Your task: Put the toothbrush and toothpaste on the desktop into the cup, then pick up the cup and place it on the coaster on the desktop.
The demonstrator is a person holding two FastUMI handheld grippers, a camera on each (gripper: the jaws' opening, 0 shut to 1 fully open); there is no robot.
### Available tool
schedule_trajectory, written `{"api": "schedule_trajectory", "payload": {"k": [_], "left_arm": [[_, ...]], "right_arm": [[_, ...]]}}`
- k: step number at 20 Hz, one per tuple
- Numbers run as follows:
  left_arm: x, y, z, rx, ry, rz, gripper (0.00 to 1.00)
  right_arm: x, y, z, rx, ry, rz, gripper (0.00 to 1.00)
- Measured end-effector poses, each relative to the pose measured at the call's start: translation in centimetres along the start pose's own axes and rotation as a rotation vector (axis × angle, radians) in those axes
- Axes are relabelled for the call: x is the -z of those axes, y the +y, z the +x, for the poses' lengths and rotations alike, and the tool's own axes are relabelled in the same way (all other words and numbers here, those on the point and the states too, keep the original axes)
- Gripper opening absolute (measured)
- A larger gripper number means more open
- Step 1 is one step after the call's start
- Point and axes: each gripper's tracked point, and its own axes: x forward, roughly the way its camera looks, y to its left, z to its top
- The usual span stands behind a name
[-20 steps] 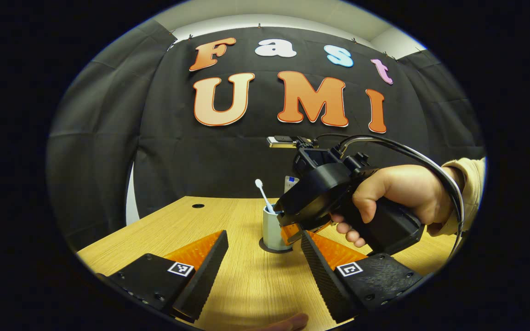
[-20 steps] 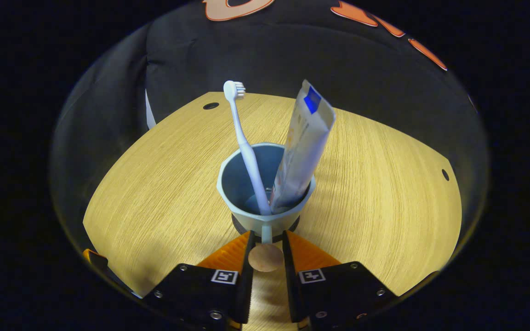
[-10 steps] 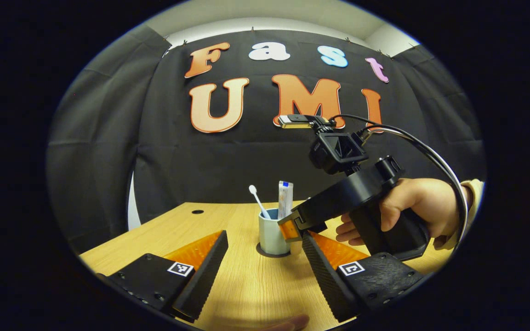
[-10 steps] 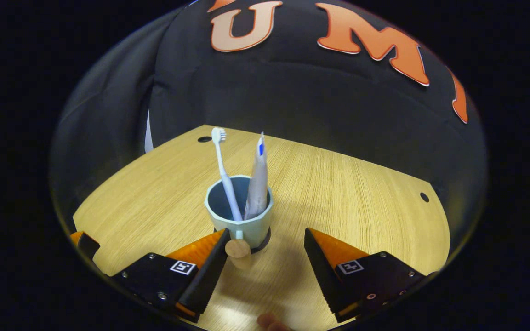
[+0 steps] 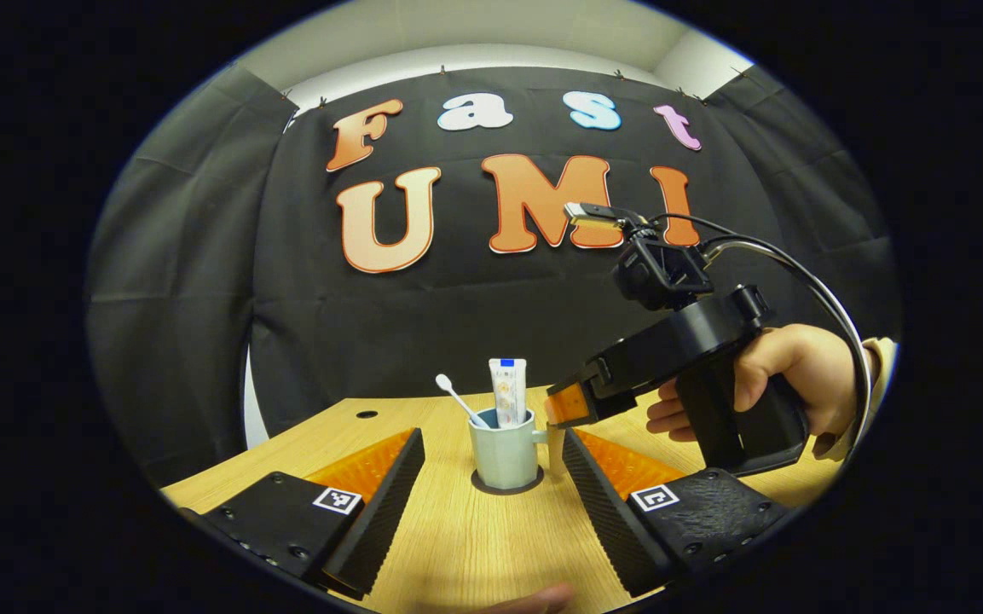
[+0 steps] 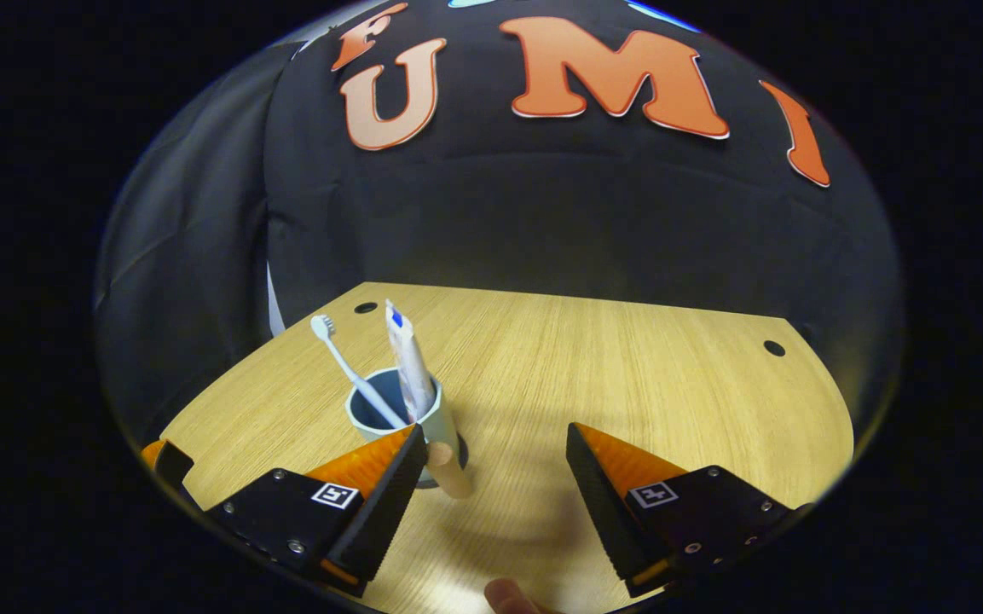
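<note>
The pale blue-grey faceted cup stands upright on the dark round coaster on the light wooden table, with the white toothbrush leaning left and the white toothpaste tube with a blue patch standing beside it inside. Its handle, ending in a round wooden knob, points toward my right side. By my judgement every part of the task is done: both items are in the cup and the cup is on the coaster. What is left is only to back both tools away without knocking the cup.

My right tool is spread wide and holds nothing; its left finger lies just beside the knob, so any withdrawal should go straight back, not sideways. My left tool is spread too, empty, with the cup framed between its fingers but farther off and untouched.

The left gripper view looks at the cup level from the side, so the coaster's rim shows plainly under the cup, and it also catches my right hand gripping the right tool above the table. The right gripper view looks down more steeply into the cup's blue interior and shows the toothbrush bristles.
</note>
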Motion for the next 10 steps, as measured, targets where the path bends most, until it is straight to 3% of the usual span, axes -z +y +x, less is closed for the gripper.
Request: {"api": "schedule_trajectory", "payload": {"k": [4, 10], "left_arm": [[0.0, -0.8, 0.5, -0.011, 0.006, 0.015, 1.0], [-0.3, -1.3, 2.1, -0.025, 0.032, -0.033, 0.99]], "right_arm": [[-1.5, -3.4, -2.3, 0.012, -0.062, 0.045, 0.99], [-1.7, -9.7, -7.5, 0.094, -0.147, 0.079, 0.99]]}}
